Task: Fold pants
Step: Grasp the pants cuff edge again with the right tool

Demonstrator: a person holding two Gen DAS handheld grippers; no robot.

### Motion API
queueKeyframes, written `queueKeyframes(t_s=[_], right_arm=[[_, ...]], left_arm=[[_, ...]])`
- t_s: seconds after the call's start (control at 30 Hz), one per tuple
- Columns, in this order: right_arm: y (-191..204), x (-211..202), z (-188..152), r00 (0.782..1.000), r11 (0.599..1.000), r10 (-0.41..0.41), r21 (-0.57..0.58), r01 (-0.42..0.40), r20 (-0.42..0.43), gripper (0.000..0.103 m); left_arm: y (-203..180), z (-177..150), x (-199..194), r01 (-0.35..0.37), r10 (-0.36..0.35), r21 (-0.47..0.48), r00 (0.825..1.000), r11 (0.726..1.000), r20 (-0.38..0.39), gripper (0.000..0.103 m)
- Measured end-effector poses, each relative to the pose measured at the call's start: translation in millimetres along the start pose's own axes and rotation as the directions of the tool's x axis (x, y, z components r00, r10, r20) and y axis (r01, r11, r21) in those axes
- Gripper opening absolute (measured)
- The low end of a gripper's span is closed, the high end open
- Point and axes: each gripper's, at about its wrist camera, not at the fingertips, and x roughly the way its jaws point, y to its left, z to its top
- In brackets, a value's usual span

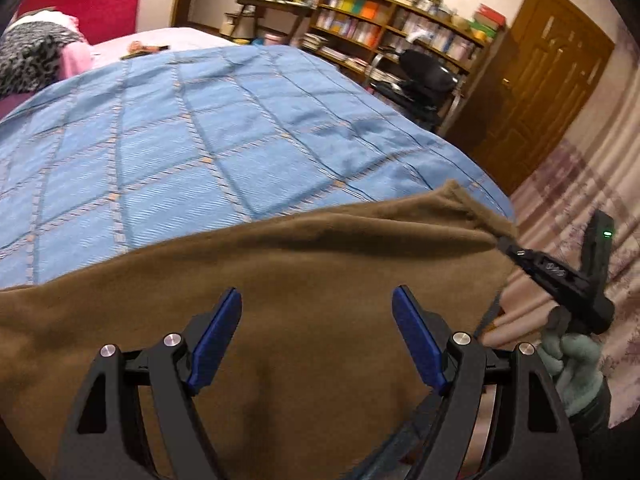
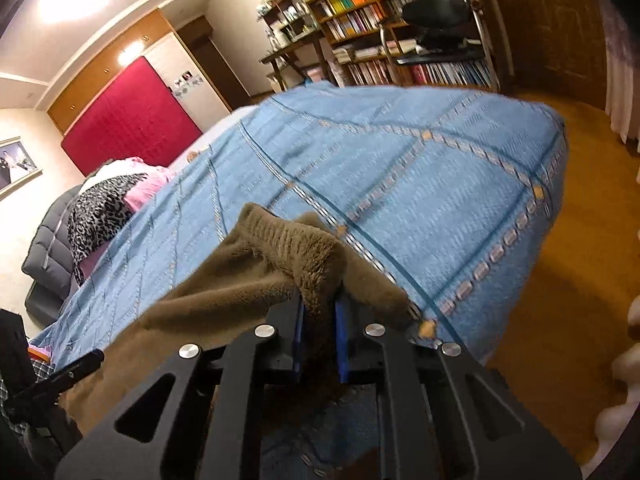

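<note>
Brown fleece pants (image 1: 304, 272) lie spread across the near part of a bed covered by a blue checked bedspread (image 1: 192, 136). My left gripper (image 1: 318, 308) hovers over the brown cloth with its blue pads wide apart and nothing between them. In the right wrist view my right gripper (image 2: 320, 312) is shut on a bunched corner of the pants (image 2: 288, 248) near the bed's edge. The same gripper (image 1: 504, 246) shows at the right of the left wrist view, gripped by a gloved hand (image 1: 576, 364) and pinching the pants' corner.
A bookshelf (image 1: 400, 28), a black chair (image 1: 424, 76) and a wooden door (image 1: 548, 80) stand beyond the bed. A leopard-print cloth and pink fabric (image 2: 108, 204) lie at the bed's head by a red headboard (image 2: 132, 120). Wooden floor (image 2: 560, 300) runs along the right.
</note>
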Motion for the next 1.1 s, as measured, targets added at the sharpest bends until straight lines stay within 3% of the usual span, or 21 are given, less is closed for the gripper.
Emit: queueKeyframes(t_s=[0.1,0.17,0.23,0.3,0.37,0.43,0.6,0.63,0.87,1.0,1.1], right_arm=[[-6.3,10.2,-7.5,0.999,1.0,-0.001,0.007,0.002,-0.042,0.013],[-4.6,4.9,-7.7,1.0,1.0,-0.003,-0.019,0.002,-0.022,0.024],[-2.7,-3.9,-3.8,0.999,0.998,-0.033,-0.043,0.035,0.029,0.042],[-0.2,-15.7,2.0,0.992,0.995,-0.067,-0.069,0.075,0.102,0.046],[2.2,-22.7,8.5,0.987,0.994,-0.06,-0.078,0.072,0.146,0.046],[12.4,-20.6,17.4,0.989,0.993,-0.003,-0.118,0.021,0.147,0.046],[38.1,25.4,31.4,0.995,0.977,0.093,-0.193,-0.087,0.02,0.046],[41.5,43.2,34.6,0.992,0.97,0.117,-0.208,-0.122,-0.037,0.046],[46.3,93.5,41.0,0.988,0.965,0.051,-0.247,-0.085,-0.143,0.046],[53.8,97.6,41.0,0.988,0.955,0.046,-0.285,-0.087,-0.148,0.024],[55.0,91.2,42.7,0.994,0.955,0.033,-0.289,-0.062,-0.103,0.019]], left_arm=[[-12.2,-10.2,15.0,0.031,-0.031,0.016,0.999,0.999,-0.043,0.077],[-17.1,-18.0,25.0,0.041,-0.039,0.021,0.996,0.999,-0.08,0.077],[-21.1,-24.4,33.5,0.044,-0.041,0.027,0.994,0.999,-0.102,0.077],[-24.1,-29.2,38.6,0.043,-0.039,0.031,0.993,0.999,-0.111,0.077],[-25.5,-31.2,41.1,0.042,-0.038,0.033,0.993,0.999,-0.109,0.079],[-25.9,-32.6,42.3,0.044,-0.04,0.035,0.993,0.998,-0.107,0.081],[-27.2,-34.1,42.2,0.039,-0.035,0.04,0.994,0.998,-0.106,0.081],[-27.5,-34.1,41.6,0.039,-0.035,0.04,0.994,0.998,-0.105,0.081],[-29.2,-37.7,45.3,0.034,-0.029,0.05,0.994,0.998,-0.109,0.083],[-29.4,-36.9,48.1,0.038,-0.032,0.05,0.993,0.998,-0.111,0.085],[-29.6,-35.7,48.9,0.044,-0.039,0.047,0.993,0.998,-0.111,0.085]])
